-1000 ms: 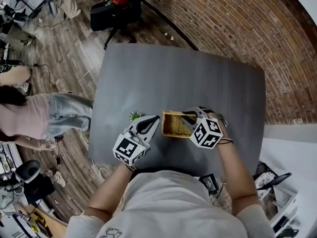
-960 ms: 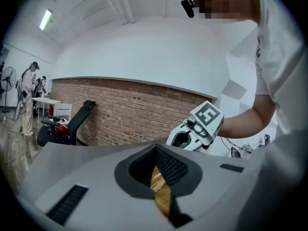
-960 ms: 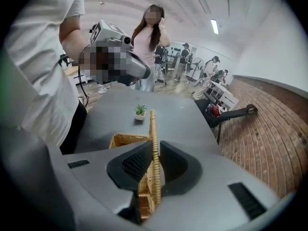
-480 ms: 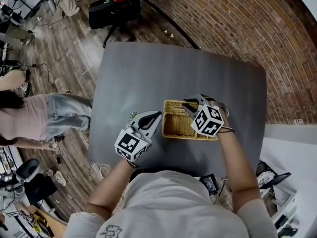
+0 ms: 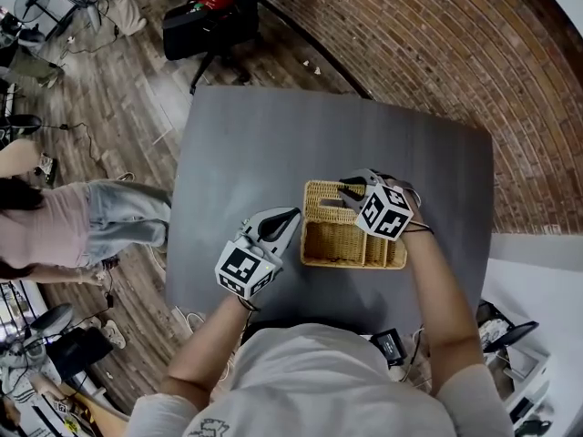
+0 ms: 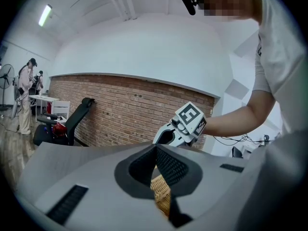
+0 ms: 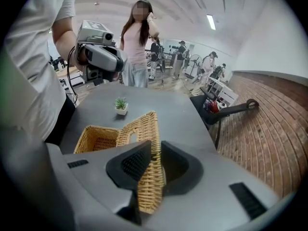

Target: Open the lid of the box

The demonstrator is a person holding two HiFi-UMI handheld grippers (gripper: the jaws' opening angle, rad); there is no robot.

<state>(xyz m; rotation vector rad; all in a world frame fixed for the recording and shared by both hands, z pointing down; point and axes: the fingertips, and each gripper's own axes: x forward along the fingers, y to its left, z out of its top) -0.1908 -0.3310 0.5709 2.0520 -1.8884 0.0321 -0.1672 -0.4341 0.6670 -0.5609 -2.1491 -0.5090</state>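
A wicker box (image 5: 351, 242) stands on the grey table (image 5: 273, 135), its inside showing. Its woven lid (image 5: 321, 194) is tipped up on the far side, and my right gripper (image 5: 346, 189) is shut on the lid's edge. In the right gripper view the lid (image 7: 144, 129) runs between the pads of that gripper (image 7: 150, 158), with the open box (image 7: 96, 137) to the left. My left gripper (image 5: 291, 217) is shut, its tips just off the box's left wall. In the left gripper view, wicker (image 6: 161, 196) shows behind its closed tips (image 6: 155, 150).
A small potted plant (image 7: 120, 106) sits on the table behind the box, near the left gripper. A person (image 5: 82, 217) stands off the table's left edge. A black chair (image 5: 209, 16) and a brick wall (image 5: 437, 44) lie beyond the far side.
The right gripper has swung the lid up and away, so much more of the box's inside shows. The left gripper has shifted slightly, staying by the box's left wall.
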